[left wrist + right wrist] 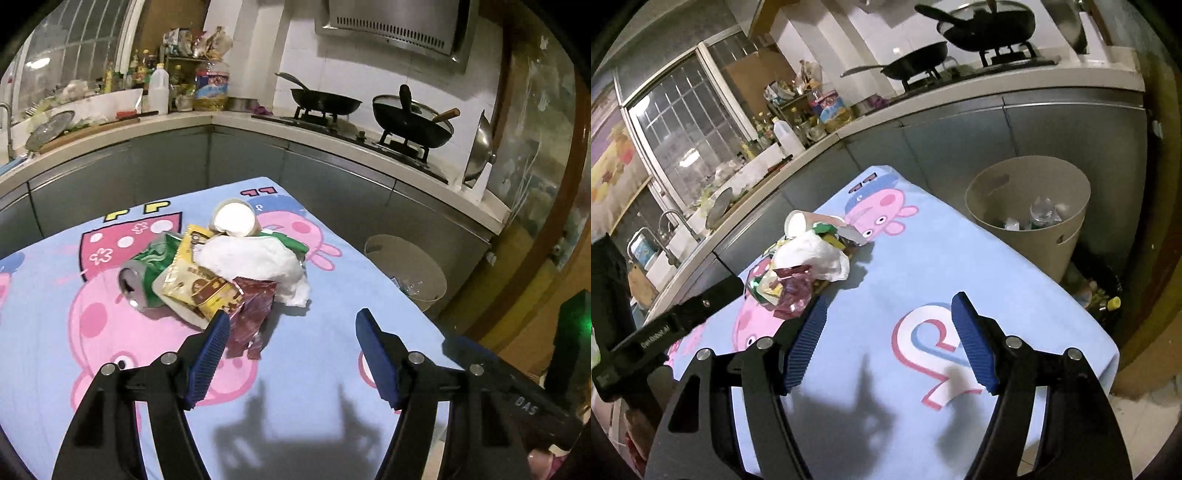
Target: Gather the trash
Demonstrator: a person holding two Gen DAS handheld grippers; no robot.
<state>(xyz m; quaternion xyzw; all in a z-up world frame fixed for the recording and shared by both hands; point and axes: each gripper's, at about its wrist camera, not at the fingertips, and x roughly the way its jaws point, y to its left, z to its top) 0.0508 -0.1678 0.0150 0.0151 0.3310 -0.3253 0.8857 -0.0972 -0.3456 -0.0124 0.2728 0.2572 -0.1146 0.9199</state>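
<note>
Left gripper (pixel 291 325): lower centre, fingers apart, nothing between.
Right gripper (pixel 890 314): lower centre, fingers apart, nothing between.
Trash pile (pixel 229 266): mid-frame on cartoon-print surface (pixel 332 369); crushed can (pixel 135 282), wrappers, tissue, cup.
Bin (pixel 1027 206): right of frame, beside surface.
</note>
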